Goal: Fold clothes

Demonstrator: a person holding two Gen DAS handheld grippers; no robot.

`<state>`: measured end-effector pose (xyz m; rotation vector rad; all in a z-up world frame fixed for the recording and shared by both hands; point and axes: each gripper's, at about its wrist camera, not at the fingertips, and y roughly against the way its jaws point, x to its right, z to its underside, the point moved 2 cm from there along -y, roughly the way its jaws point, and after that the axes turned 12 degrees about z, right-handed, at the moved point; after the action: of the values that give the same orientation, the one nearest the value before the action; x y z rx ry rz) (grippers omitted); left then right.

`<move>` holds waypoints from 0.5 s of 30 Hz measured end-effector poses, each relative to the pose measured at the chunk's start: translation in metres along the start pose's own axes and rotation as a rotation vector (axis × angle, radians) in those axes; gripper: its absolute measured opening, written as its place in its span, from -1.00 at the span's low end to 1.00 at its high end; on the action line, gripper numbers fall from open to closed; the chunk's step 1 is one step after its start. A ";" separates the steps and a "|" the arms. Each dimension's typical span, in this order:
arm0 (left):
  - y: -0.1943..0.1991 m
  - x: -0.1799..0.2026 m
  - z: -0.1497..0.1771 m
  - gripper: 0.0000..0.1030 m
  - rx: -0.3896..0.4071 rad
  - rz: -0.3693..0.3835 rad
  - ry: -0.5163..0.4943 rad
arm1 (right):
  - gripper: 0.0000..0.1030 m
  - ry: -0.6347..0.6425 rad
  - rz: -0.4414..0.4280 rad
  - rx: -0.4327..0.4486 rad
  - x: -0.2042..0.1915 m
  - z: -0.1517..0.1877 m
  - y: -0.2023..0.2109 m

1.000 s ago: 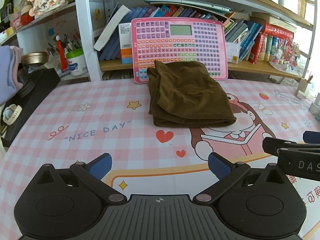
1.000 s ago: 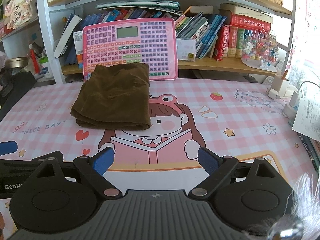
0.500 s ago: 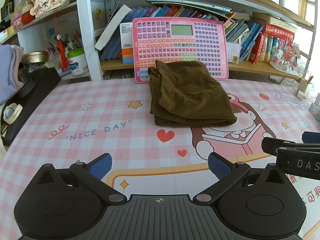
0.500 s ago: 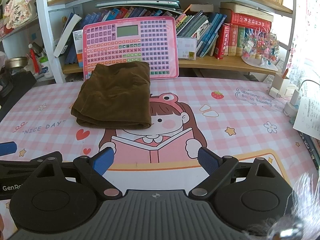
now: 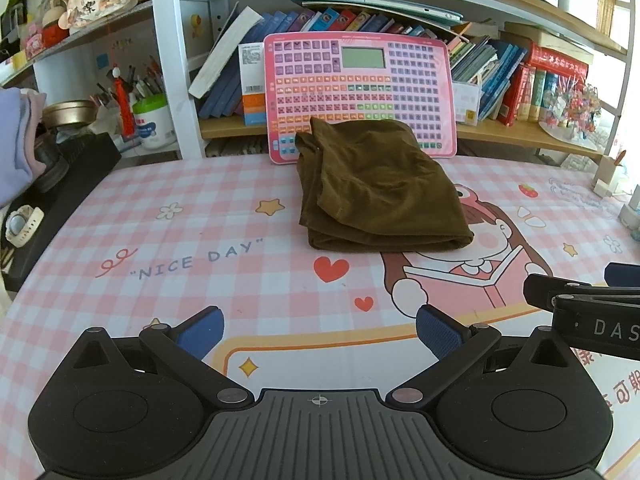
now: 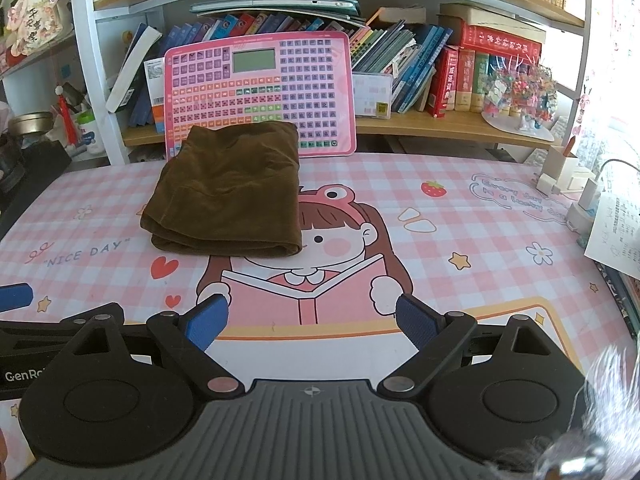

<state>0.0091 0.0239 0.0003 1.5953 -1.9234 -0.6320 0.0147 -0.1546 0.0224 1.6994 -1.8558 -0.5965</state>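
Observation:
A brown garment (image 5: 376,188) lies folded in a neat rectangle on the pink checked table mat (image 5: 168,248), at the far middle, its back edge against a pink keyboard toy. It also shows in the right wrist view (image 6: 228,192). My left gripper (image 5: 320,330) is open and empty, low over the near edge of the mat, well short of the garment. My right gripper (image 6: 312,320) is open and empty too, beside it on the right; its black body (image 5: 584,312) shows in the left wrist view.
A pink keyboard toy (image 5: 360,92) leans on the bookshelf (image 5: 520,132) behind the garment. A black box (image 5: 60,188) with a watch stands at the left edge. Chargers and paper (image 6: 600,216) lie at the right edge.
Both views have shifted only slightly; the garment lies as before. Both grippers stay open and empty.

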 end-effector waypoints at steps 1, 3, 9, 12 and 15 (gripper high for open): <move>0.000 0.000 0.000 1.00 -0.001 0.000 0.000 | 0.77 0.000 0.001 0.000 0.000 0.000 0.000; -0.001 0.000 0.000 1.00 -0.003 -0.001 0.000 | 0.77 -0.001 0.002 -0.001 0.001 0.000 0.000; -0.001 0.001 0.000 1.00 -0.004 -0.008 0.004 | 0.77 0.002 0.002 -0.003 0.000 0.000 -0.001; -0.001 0.001 0.000 1.00 -0.002 -0.008 0.008 | 0.77 0.003 -0.001 -0.004 0.000 0.000 -0.002; -0.001 0.001 0.000 1.00 -0.002 -0.006 0.011 | 0.77 0.003 -0.002 -0.006 0.000 0.000 -0.003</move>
<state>0.0099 0.0230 -0.0003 1.6004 -1.9100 -0.6265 0.0169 -0.1553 0.0208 1.6976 -1.8488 -0.5987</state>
